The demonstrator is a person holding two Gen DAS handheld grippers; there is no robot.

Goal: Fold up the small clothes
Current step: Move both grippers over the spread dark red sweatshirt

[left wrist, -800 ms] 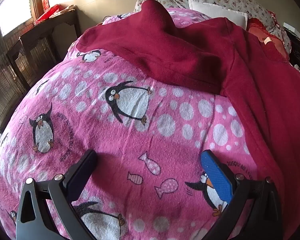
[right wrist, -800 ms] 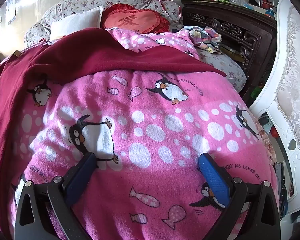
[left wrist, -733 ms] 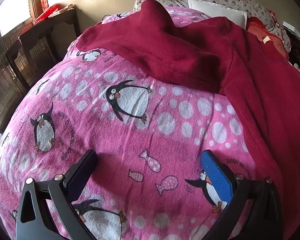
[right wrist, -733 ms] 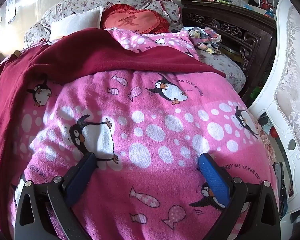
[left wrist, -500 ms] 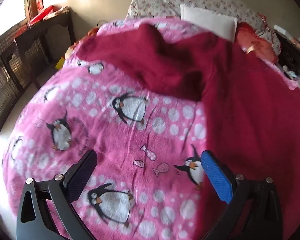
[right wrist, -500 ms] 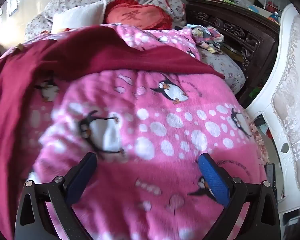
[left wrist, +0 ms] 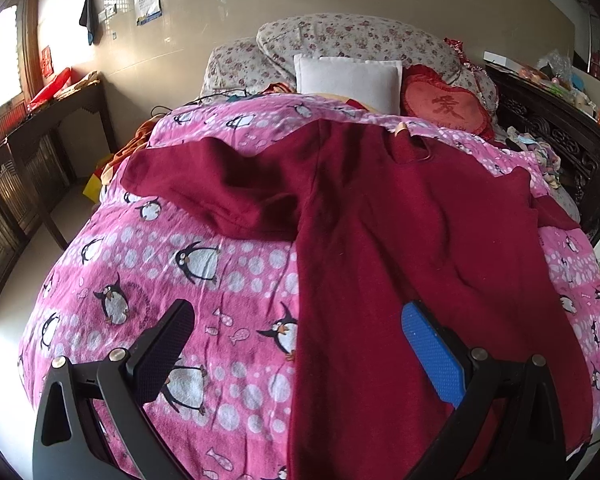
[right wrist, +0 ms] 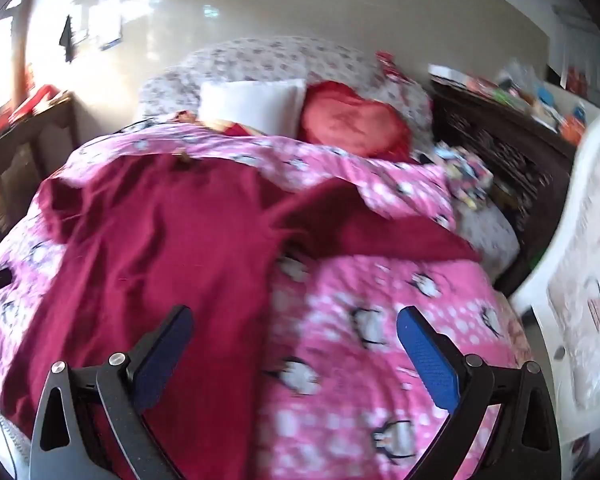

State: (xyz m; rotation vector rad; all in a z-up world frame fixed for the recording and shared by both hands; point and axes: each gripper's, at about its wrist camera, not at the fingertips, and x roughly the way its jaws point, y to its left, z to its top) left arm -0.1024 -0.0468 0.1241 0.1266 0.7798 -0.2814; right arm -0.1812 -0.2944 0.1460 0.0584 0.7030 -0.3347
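A dark red long-sleeved garment (left wrist: 380,240) lies spread flat on a pink penguin-print blanket (left wrist: 180,264) over the bed, sleeves out to either side. It also shows in the right wrist view (right wrist: 160,248), which is blurred. My left gripper (left wrist: 296,340) is open and empty, raised above the garment's lower left edge. My right gripper (right wrist: 294,340) is open and empty, raised above the garment's lower right edge and the blanket (right wrist: 380,320).
Pillows (left wrist: 348,76) and a red heart cushion (left wrist: 444,108) lie at the head of the bed. A dark wooden table (left wrist: 40,128) stands at the left. A dark carved cabinet (left wrist: 560,148) and a white chair (right wrist: 580,260) stand at the right.
Both grippers have pulled back and up from the bed, so much more of the garment and room shows. Both stay open and empty.
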